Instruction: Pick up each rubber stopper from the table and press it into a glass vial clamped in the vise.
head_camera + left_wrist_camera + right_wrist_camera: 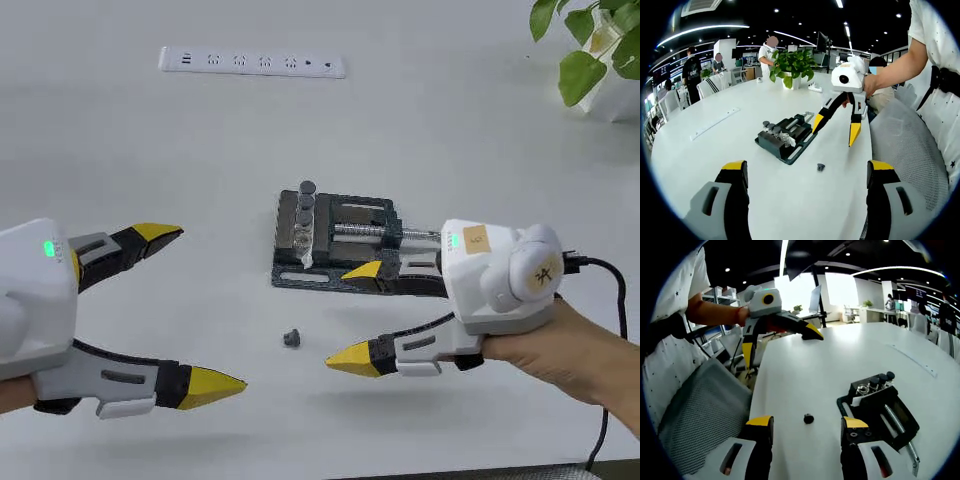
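**Current state**

- Holding the left tool (212,307) wide open above the white desk (150,150), with nothing between its yellow-tipped jaws.
- Holding the right tool (337,318) open too, jaws spread somewhat less wide, gripping nothing, hovering just in front of the black metal bench vise (345,225).
- Leaving the small dark grey rubber stopper (292,339) lying loose on the desk, touching neither tool, between the two and near the front of the vise. In the right gripper view, lining up the stopper (809,418) roughly ahead of the gap between that tool's jaws.
- Keeping a row of small clear glass vials (302,232) clamped upright in the vise. Judging the far vials to be capped dark and the nearest one open, though too small for certainty.

**Hazards from here**

- Pinching the stopper off-centre: risking a rubber part squirting sideways or rolling away across the smooth desk.
- Gripping it in an unknown orientation: risking presenting the wrong end to the vial mouth.
- Pressing at a tilt: risking a jammed stopper or chipped glass at the rim.
- Approaching the open vial carelessly: risking a jaw tip knocking the neighbouring capped vials or striking the vise.
- Trailing the black cable (610,300) behind the right tool: risking a tug during the pressing move.
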Action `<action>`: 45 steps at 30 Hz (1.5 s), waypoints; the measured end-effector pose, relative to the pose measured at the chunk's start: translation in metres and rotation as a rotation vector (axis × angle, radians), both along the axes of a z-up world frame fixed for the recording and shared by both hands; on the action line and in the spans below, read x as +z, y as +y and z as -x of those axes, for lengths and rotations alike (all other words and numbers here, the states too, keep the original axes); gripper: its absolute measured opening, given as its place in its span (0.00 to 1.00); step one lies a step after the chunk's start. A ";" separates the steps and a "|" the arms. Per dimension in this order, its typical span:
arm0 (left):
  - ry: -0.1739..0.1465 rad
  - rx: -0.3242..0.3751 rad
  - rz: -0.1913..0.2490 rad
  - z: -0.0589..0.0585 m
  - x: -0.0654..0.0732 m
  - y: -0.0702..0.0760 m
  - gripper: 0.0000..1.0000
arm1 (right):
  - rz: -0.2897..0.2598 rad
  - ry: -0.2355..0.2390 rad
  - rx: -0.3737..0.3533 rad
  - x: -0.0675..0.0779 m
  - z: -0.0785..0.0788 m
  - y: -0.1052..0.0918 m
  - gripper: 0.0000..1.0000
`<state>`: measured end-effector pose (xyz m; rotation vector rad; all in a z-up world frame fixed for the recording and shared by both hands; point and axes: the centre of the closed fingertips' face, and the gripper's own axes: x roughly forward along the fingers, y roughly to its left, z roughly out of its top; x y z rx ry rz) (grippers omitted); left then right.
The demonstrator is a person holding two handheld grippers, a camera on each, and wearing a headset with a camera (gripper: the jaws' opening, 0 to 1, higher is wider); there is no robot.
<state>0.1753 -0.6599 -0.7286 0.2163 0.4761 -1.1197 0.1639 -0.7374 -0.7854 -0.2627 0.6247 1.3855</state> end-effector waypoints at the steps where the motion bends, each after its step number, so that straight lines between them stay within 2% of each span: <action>1: 0.000 0.000 0.000 0.000 0.000 0.000 0.99 | 0.001 0.001 0.002 -0.002 0.001 0.001 0.50; 12: 0.006 0.003 -0.006 0.001 -0.002 0.001 0.99 | 0.025 -0.004 0.044 -0.030 0.000 0.014 0.33; 22: 0.010 0.003 -0.007 0.001 -0.003 0.001 0.99 | 0.044 0.001 0.086 -0.046 0.002 0.024 0.22; 45: 0.014 -0.002 -0.009 -0.002 -0.004 -0.001 0.98 | 0.044 -0.007 0.107 -0.048 0.000 0.028 0.12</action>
